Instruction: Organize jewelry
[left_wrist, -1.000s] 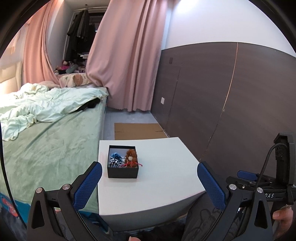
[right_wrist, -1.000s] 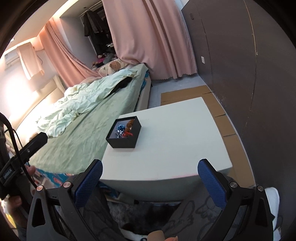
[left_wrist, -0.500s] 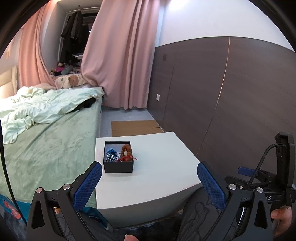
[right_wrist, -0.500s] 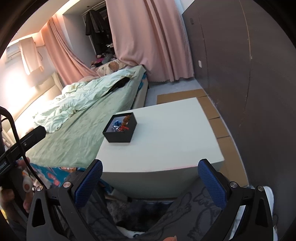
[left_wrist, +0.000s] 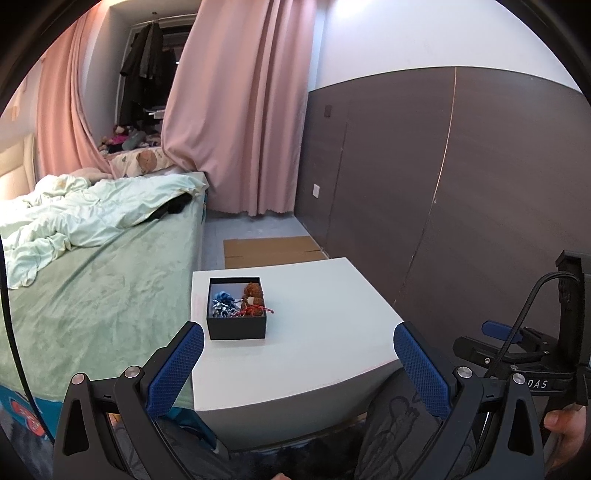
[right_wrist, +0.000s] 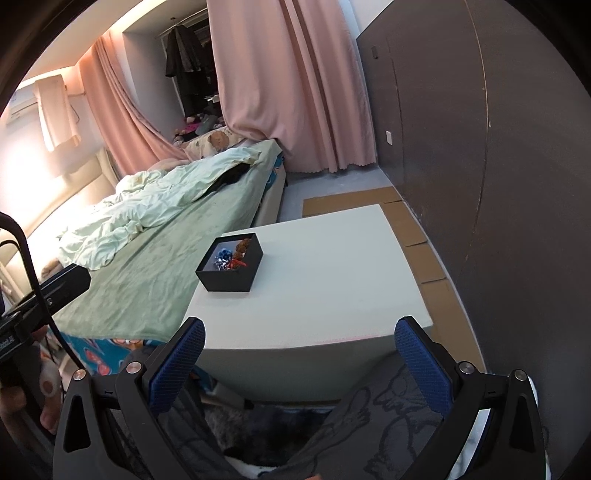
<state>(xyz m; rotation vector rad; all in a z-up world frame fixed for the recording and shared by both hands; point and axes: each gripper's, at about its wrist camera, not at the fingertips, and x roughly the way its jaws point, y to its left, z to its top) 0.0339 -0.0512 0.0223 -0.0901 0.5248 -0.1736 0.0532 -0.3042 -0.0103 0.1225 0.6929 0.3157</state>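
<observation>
A small black open box (left_wrist: 236, 317) (right_wrist: 229, 271) stands near the left edge of a white table (left_wrist: 314, 332) (right_wrist: 325, 280). Inside lie a blue beaded piece (left_wrist: 222, 298), a brown beaded piece (left_wrist: 253, 291) and a red cord (left_wrist: 258, 309) that hangs over the box's right rim. My left gripper (left_wrist: 297, 363) is open and held back from the table's near edge, empty. My right gripper (right_wrist: 301, 360) is also open and empty, below the table's front edge. The right gripper's body (left_wrist: 517, 354) shows at the right of the left wrist view.
A bed with a green cover (left_wrist: 92, 288) (right_wrist: 147, 258) runs along the table's left side. A dark panelled wall (left_wrist: 443, 203) stands close on the right. Cardboard sheets (left_wrist: 269, 251) (right_wrist: 417, 236) lie on the floor behind and beside the table. Pink curtains (left_wrist: 236, 110) hang at the back.
Both grippers' views have shifted slightly; the table and box appear a little farther than a second ago. Both grippers stay open. The box and its contents have not moved.
</observation>
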